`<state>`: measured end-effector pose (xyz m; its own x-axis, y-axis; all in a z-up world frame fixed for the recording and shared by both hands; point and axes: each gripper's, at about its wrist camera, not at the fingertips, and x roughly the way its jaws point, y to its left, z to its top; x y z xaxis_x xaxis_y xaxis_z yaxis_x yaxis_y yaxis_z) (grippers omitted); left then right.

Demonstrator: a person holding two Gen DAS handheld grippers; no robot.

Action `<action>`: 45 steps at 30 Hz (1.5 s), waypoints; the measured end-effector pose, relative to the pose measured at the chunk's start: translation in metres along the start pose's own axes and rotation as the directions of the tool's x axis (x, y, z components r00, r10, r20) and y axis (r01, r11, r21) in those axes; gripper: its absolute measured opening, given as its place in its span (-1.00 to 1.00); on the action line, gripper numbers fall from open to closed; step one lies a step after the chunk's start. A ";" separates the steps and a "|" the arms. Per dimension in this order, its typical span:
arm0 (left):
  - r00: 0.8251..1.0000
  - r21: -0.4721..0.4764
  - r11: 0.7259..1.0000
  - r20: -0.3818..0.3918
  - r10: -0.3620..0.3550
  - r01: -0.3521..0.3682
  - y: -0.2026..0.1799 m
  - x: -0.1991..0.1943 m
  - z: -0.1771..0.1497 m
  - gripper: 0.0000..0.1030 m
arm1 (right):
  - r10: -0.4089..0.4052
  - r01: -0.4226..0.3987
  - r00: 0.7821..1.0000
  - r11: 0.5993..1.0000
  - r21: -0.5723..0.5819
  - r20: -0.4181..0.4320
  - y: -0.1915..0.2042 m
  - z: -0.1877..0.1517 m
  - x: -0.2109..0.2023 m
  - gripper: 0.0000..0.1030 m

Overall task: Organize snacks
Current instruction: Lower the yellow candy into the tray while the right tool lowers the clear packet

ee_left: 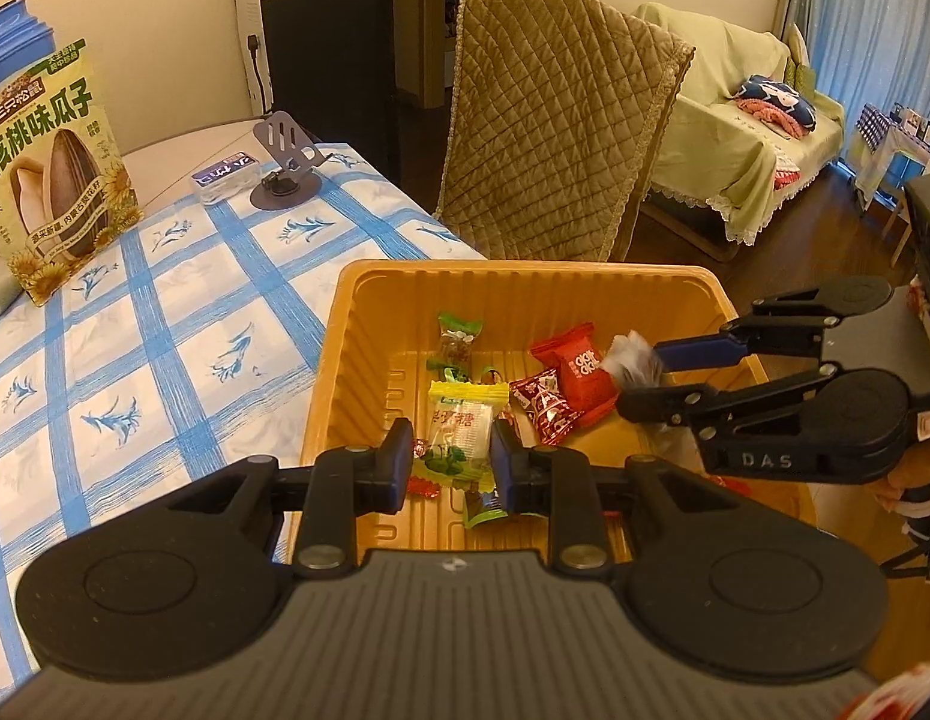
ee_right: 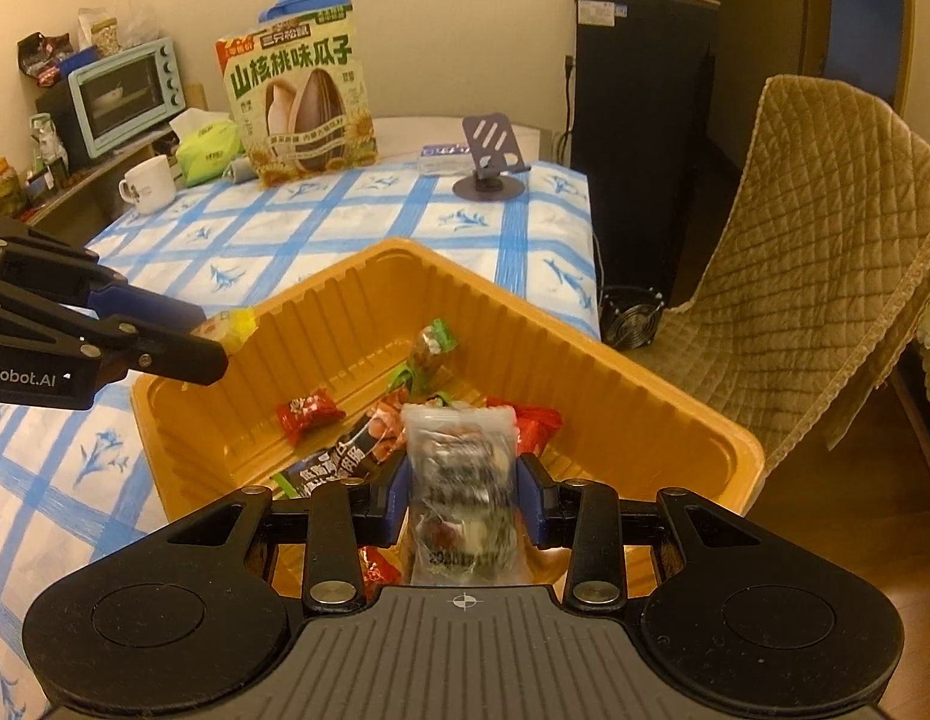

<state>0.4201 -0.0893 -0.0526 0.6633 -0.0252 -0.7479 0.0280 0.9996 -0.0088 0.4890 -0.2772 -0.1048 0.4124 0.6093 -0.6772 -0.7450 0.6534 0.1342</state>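
Left wrist view: your left gripper (ee_left: 447, 456) tilts down over the orange tray (ee_left: 369, 294), pinching a yellow-edged candy (ee_left: 459, 429).

Right wrist view: your right gripper (ee_right: 462, 501), angled down above the tray's near corner, clamps a clear snack packet (ee_right: 462, 468).

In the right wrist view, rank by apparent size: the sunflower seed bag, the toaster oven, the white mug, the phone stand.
1. sunflower seed bag
2. toaster oven
3. and 4. phone stand and white mug: look alike, so unranked; all sit at different distances.
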 end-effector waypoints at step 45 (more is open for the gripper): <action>0.995 -0.019 0.995 -0.027 0.094 -0.095 0.002 0.069 0.022 -0.32 | -0.052 0.038 0.996 0.980 0.197 0.070 -0.014 0.003 -0.031 0.36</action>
<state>0.4820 -0.0894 -0.0895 0.6426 0.0696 -0.7630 -0.0494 0.9976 0.0494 0.4884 -0.3038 -0.0835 0.4864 0.6042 -0.6311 -0.6111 0.7515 0.2485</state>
